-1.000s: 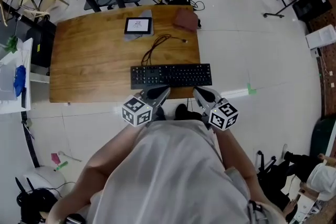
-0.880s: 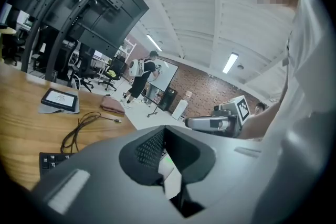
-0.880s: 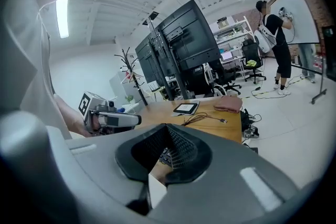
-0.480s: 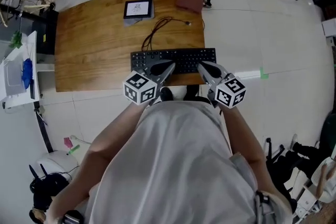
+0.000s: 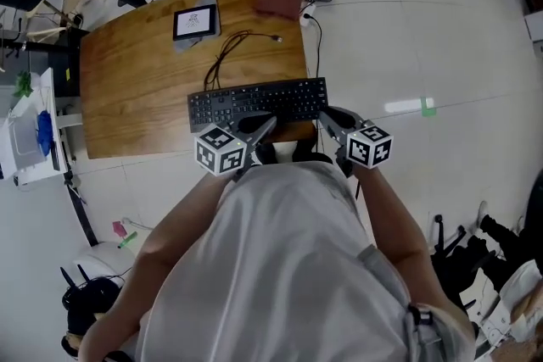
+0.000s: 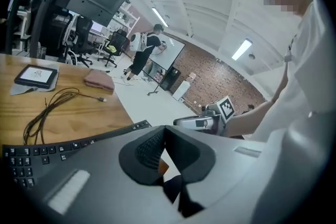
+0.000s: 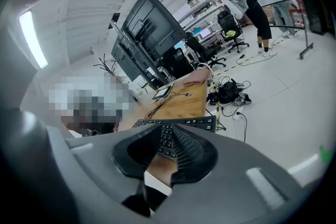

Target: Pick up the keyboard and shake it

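Now: keyboard (image 5: 257,103) lies flat at table (image 5: 136,89) near edge, 12 o'clock of both tongs. L tongs (image 5: 265,126) clenched, empty; R tongs (image 5: 331,116) opening, nothing between them, prob. readying a front-edge grip for the lift.

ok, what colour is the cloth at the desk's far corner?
Dull pinkish red, plain; the cloth shows best in the left gripper view.
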{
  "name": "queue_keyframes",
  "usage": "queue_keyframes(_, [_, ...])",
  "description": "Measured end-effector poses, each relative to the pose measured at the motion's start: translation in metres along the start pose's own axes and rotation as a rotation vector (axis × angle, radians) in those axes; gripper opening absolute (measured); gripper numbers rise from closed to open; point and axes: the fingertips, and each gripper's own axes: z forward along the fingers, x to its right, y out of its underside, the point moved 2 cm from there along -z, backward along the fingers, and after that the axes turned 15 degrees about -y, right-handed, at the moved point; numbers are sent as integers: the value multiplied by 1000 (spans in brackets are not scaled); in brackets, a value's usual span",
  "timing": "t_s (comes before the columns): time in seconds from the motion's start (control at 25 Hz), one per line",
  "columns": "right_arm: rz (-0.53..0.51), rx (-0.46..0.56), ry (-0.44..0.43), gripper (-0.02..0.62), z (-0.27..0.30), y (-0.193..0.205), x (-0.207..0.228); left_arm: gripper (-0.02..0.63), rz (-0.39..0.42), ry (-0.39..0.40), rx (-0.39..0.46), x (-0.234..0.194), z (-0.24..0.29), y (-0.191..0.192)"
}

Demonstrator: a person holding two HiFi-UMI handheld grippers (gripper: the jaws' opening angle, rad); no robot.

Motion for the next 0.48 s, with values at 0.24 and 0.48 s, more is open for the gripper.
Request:
queue_keyframes(0.24, [68, -68, -10, 109, -1, -1, 46, 0, -87, -91, 14, -17, -2, 11])
queue_keyframes(0.48, [95, -145, 16, 147, -13, -1, 79, 0, -143, -360, -15, -96, -50, 45])
